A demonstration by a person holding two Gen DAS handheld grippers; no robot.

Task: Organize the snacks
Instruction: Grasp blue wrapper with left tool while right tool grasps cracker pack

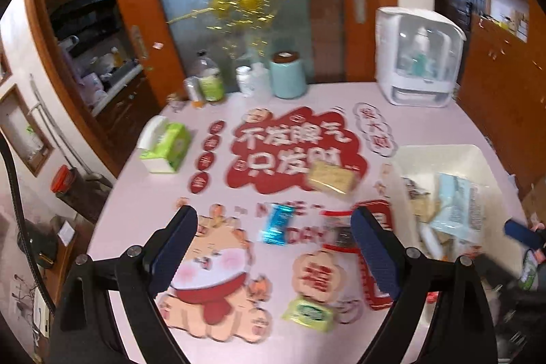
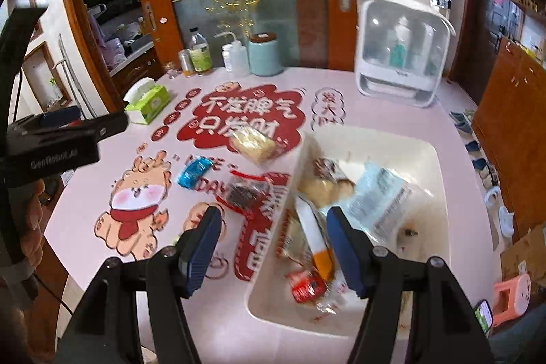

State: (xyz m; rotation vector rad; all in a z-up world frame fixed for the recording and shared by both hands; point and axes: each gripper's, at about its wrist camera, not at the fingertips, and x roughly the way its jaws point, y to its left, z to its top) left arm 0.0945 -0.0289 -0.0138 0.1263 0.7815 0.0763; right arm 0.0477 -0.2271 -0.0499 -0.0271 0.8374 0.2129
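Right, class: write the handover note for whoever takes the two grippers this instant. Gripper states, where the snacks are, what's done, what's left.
Left gripper: open, empty, above the table.
Right gripper: open, empty, over the near edge of the bin.
Done: several snacks already lie in the bin, among them a pale blue bag and a red packet.
Left on the table: blue packet, yellow packet, dark packet, green packet.
Next, probably: pick these up one at a time and drop them in the bin.
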